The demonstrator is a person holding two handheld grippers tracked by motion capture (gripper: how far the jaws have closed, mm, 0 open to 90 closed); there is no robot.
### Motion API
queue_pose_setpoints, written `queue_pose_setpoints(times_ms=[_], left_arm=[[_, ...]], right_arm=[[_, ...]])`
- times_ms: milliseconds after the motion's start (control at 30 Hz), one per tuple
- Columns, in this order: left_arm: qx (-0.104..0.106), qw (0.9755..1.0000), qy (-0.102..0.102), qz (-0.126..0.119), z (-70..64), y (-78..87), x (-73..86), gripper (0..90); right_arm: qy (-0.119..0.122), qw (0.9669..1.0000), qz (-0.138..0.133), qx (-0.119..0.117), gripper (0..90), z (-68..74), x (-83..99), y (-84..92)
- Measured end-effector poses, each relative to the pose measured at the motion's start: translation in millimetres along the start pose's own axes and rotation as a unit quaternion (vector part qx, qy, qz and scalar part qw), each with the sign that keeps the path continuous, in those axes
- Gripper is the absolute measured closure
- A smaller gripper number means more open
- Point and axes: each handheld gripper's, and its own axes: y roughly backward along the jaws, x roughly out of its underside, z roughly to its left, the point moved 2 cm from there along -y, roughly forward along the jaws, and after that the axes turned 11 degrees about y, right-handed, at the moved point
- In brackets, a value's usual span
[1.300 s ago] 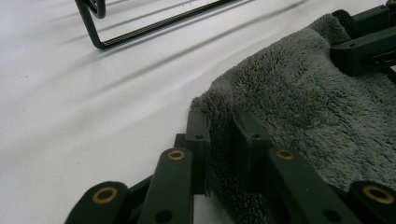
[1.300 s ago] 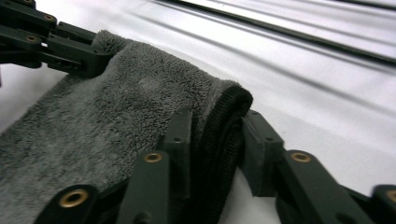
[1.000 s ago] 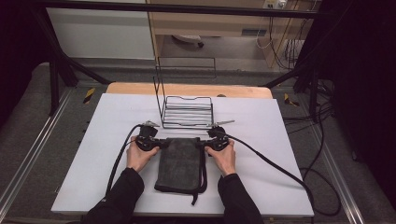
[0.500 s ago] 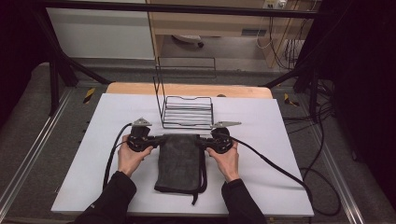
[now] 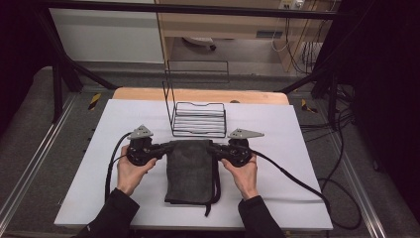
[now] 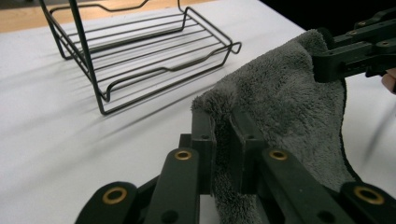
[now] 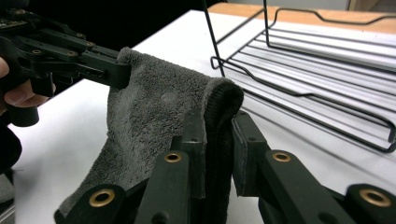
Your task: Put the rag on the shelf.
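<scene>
1. Left gripper point(image 6: 223, 154) was clamped on one far corner of the grey towel point(image 5: 190, 168); right gripper point(image 7: 218, 154) pinched the opposite far corner.
2. Towel hung between the two grippers, its near end trailing on the white table point(image 5: 287, 124).
3. Wire rack point(image 5: 199, 119) stood just beyond both grippers.
4. Judgement: towel soft, light, limp; it would sag and fold. Corner holds along the hemmed edge looked best.

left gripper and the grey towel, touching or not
Touching. The left gripper view shows the left gripper with its jaws pinched on a corner of the grey towel, fabric squeezed between them.
</scene>
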Motion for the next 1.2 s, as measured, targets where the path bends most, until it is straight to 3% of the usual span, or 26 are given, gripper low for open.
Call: queue_pose_setpoints(times_ms=[600,1200], left_arm=[[0.008,0.9983,-0.028,-0.049,-25.9,28.7,-18.3,81.5],[0.016,0.9921,-0.052,-0.113,-48.5,45.1,-50.2,81.6]], right_arm=[[0.043,0.9974,-0.058,0.01,78.4,15.5,-28.3,30.9],[0.075,0.9897,-0.116,0.037,78.4,19.0,-63.6,59.4]])
